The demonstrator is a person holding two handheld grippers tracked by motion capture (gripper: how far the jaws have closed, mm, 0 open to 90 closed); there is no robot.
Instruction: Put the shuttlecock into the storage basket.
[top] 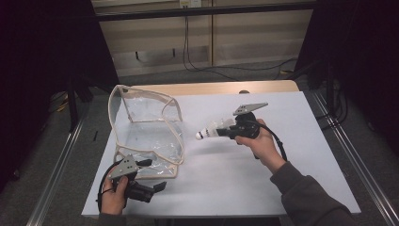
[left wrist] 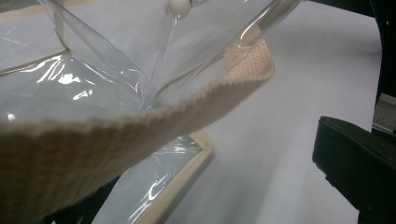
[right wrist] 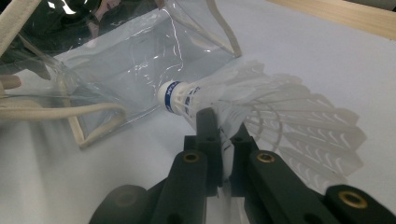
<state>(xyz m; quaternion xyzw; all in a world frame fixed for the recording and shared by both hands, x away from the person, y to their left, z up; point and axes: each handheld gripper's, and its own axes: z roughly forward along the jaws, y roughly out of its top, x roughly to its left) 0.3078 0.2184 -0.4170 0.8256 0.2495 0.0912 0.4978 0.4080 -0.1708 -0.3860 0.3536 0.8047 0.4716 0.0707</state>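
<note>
Right gripper (top: 225,130) clamped on a white shuttlecock (top: 210,130), jaws pinching the feather skirt from both sides, as seen up close in the right gripper view (right wrist: 223,135). Shuttlecock (right wrist: 243,109) held off the table (top: 263,179), lying roughly level, cork tip with its blue band pointing toward the clear plastic bag (top: 146,132). Cork tip near the bag's open side, apart from it, not yet inside. Bag standing on the left part of the table, transparent walls edged with beige trim, mouth facing the shuttlecock. Left gripper (top: 153,176) at the near corner of the bag, low at the table's front edge. Beige webbing strap (left wrist: 140,126) of the bag stretched across the left gripper view, close to the camera, with the clear bag wall (left wrist: 93,88) behind it; one black jaw off to the right side, well apart from the strap. Cannot tell from the pictures whether the left gripper is pinching the bag's edge or standing open beside it. White cover over the table, bare wood along the far edge.
</note>
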